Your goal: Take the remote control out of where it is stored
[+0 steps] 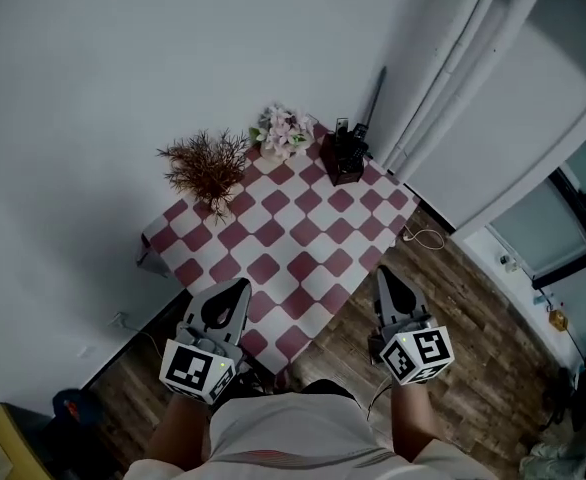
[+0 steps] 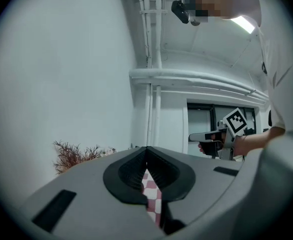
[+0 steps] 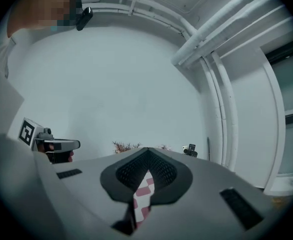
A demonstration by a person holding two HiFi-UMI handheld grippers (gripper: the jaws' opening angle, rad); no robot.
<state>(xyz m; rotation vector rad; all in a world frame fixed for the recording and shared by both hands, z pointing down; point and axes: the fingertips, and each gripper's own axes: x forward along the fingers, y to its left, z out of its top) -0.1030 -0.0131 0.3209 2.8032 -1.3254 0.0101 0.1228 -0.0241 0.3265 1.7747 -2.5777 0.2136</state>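
Observation:
A black holder [image 1: 344, 160] stands at the far right corner of the checkered table [image 1: 303, 258], with the remote control [image 1: 342, 128] upright in it. In the right gripper view the remote [image 3: 192, 147] shows small and far ahead. My left gripper [image 1: 242, 285] hovers over the table's near left edge, its jaws together and empty [image 2: 146, 149]. My right gripper [image 1: 381, 272] is held over the near right edge, likewise shut on nothing [image 3: 147, 150]. Both are well short of the holder.
A dried brown plant [image 1: 208, 166] and a bunch of pale flowers [image 1: 282, 131] stand along the table's back edge by the white wall. White pipes [image 1: 453, 58] run down at the right. A cable [image 1: 425, 236] lies on the wooden floor.

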